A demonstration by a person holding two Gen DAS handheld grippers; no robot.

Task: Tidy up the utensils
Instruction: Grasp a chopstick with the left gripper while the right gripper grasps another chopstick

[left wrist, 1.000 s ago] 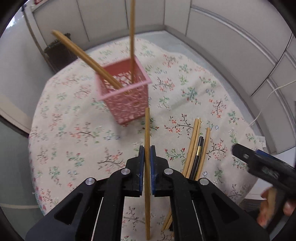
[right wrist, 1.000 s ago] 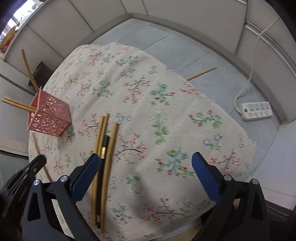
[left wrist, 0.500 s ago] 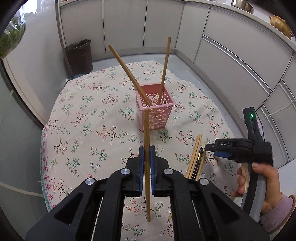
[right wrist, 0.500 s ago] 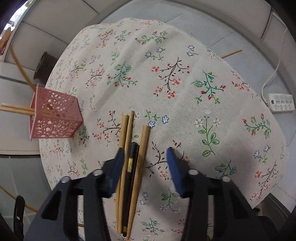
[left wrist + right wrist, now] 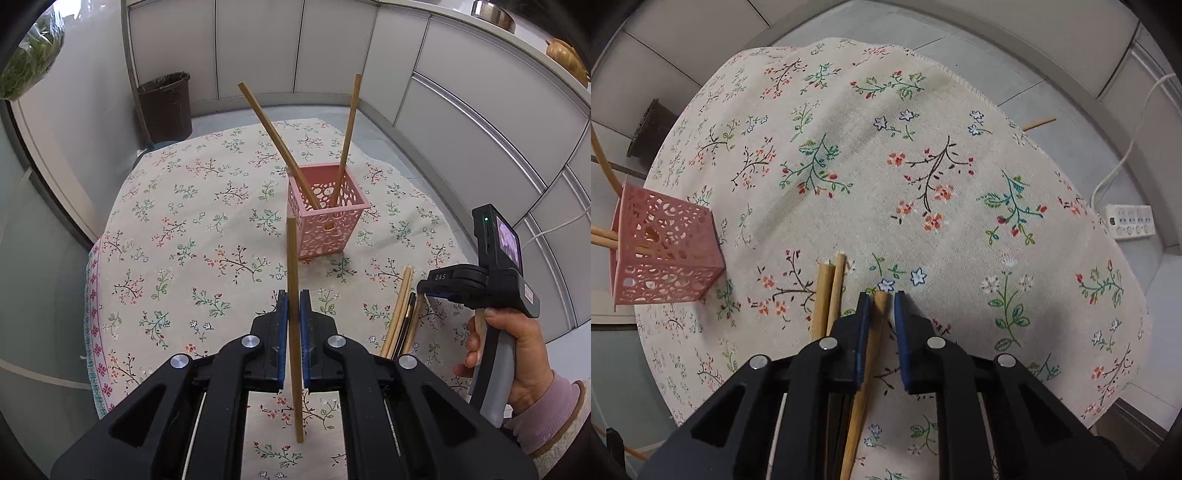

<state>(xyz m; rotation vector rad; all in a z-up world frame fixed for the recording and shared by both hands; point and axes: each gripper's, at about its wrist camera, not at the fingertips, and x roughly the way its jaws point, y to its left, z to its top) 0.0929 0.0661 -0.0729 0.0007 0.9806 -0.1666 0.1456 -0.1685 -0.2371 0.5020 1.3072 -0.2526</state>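
Right tool (image 5: pixel 881 295) dropped, jaws closing around a chopstick (image 5: pixel 871 354) — gap remains.

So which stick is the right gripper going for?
On the flowery tablecloth, right of the pink basket, lies a small bunch of chopsticks. The right gripper, its jaws just closing, straddles the rightmost chopstick. It lies apart from the two paler sticks beside it.

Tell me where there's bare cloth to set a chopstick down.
Free: the wide cloth left of the pink basket, and the far side beyond it. Crowded: beside the loose chopsticks, under the right tool.
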